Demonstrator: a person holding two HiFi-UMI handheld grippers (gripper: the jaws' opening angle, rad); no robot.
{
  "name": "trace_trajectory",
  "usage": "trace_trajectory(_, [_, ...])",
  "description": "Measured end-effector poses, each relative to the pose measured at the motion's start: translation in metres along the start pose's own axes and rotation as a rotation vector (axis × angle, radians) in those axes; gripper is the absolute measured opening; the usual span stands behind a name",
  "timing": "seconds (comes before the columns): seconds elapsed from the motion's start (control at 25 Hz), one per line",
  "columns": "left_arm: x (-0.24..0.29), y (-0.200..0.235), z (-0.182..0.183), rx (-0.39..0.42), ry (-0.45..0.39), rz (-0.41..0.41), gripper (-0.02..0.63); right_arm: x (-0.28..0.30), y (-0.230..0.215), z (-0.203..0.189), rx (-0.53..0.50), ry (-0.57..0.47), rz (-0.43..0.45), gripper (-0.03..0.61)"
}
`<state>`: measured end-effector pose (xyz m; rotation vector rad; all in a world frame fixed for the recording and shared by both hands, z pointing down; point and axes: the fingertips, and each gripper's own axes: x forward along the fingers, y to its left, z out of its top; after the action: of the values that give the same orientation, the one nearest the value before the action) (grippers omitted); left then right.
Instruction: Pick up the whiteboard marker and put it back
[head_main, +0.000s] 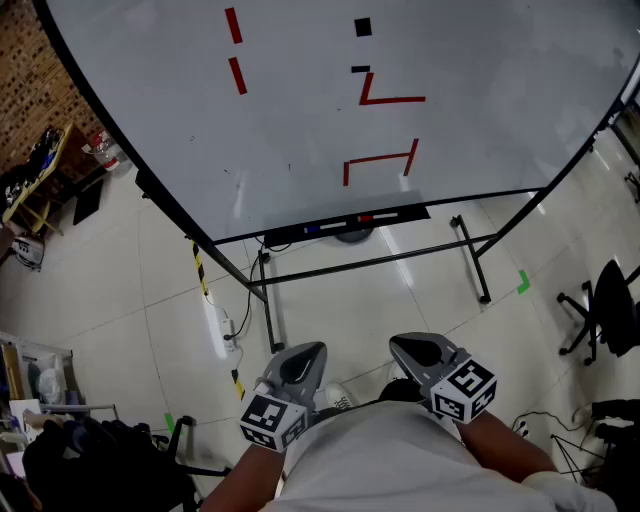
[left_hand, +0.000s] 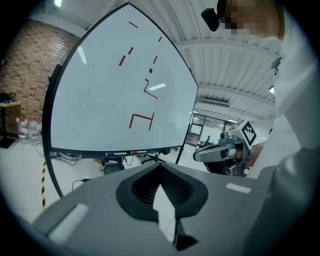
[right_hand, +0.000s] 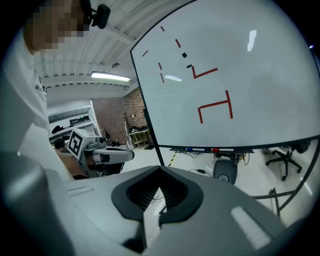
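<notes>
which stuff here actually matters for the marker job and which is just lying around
For the job: blue marker, red marker, marker tray, whiteboard, left gripper, right gripper (both shut, empty).
Just lying about: office chair, power strip, table by the brick wall.

Pale tiled floor (head_main: 400, 310), brick wall (head_main: 22, 62) at left, black office chair (head_main: 610, 300) at right.
</notes>
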<state>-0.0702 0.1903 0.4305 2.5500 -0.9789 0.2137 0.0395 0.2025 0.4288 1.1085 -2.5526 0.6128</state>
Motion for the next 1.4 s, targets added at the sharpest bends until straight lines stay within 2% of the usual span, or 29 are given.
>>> trace_trajectory(0.16, [0.008, 0.010, 0.006, -0.002, -0.007, 0.004, 0.017, 0.009, -0.007, 0.006, -0.014, 0.010, 0.006, 0.002])
trace_trajectory(0.44, [0.048, 0.025, 0.015, 0.019, 0.021, 0.008, 0.017, 0.034, -0.048, 0.018, 0.005, 0.008, 0.028, 0.002])
trace_trajectory(0.56, [0.070, 0.037, 0.023, 0.030, 0.026, 0.034, 0.017, 0.049, -0.075, 0.031, 0.002, 0.007, 0.053, 0.002])
trace_trajectory(0.68, [0.097, 0.056, 0.043, 0.079, 0.016, 0.087, 0.017, 0.062, -0.106, 0.052, -0.019, 0.010, 0.085, 0.002])
trace_trajectory(0.92, [0.153, 0.075, 0.085, 0.083, -0.001, 0.165, 0.017, 0.074, -0.172, 0.088, -0.049, 0.014, 0.145, 0.002])
trace_trajectory(1.16, [0.201, 0.078, 0.093, 0.128, 0.033, 0.220, 0.017, 0.083, -0.224, 0.096, -0.077, 0.043, 0.203, 0.002])
trace_trajectory(1.28, [0.214, 0.082, 0.096, 0.159, 0.048, 0.245, 0.017, 0.091, -0.236, 0.096, -0.123, 0.062, 0.218, 0.002])
trace_trajectory(1.4, [0.218, 0.084, 0.091, 0.160, 0.078, 0.238, 0.017, 0.097, -0.239, 0.095, -0.113, 0.070, 0.223, 0.002])
